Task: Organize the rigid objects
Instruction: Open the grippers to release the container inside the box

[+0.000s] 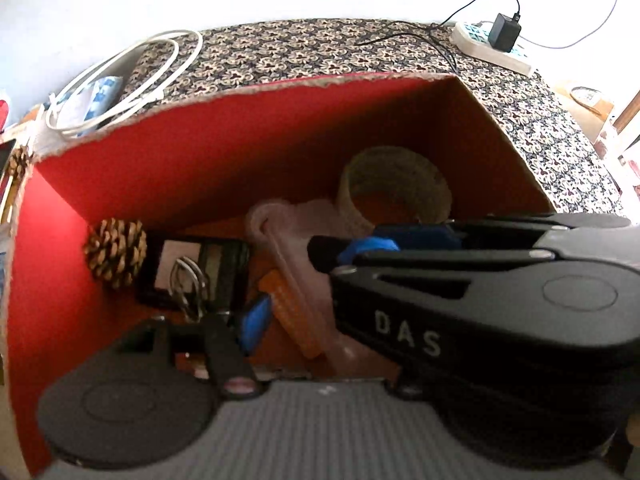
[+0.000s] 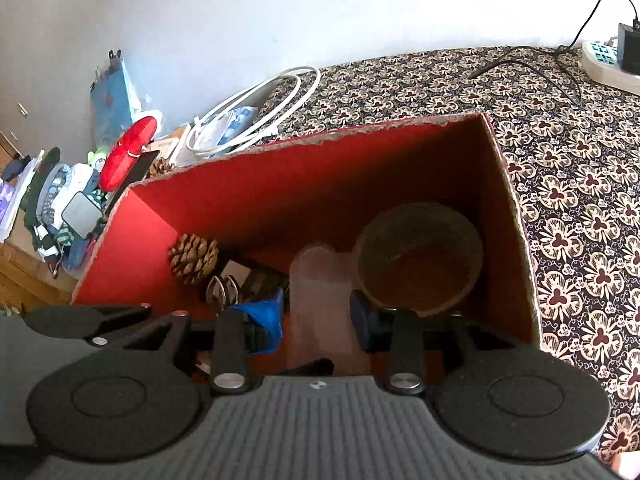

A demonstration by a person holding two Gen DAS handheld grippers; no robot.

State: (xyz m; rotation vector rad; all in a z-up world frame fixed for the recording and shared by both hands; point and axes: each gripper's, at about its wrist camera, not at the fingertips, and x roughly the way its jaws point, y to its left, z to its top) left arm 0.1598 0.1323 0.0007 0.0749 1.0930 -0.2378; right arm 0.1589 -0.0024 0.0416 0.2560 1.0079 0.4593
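The right gripper (image 2: 318, 316) reaches into the red box (image 2: 280, 184), its blue-padded fingers (image 2: 266, 316) spread on either side of a translucent plastic piece (image 2: 320, 304); contact seems unlikely, though the pale plastic blurs. The left gripper (image 1: 296, 292) also hangs inside the box, jaws apart around nothing. On the box floor, a pine cone (image 2: 194, 258) lies left and a woven ring (image 2: 420, 264) right. The box rests on a patterned cloth (image 2: 560, 160).

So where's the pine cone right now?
The pine cone lies inside the red box, in its far left corner, beside the metal clips.
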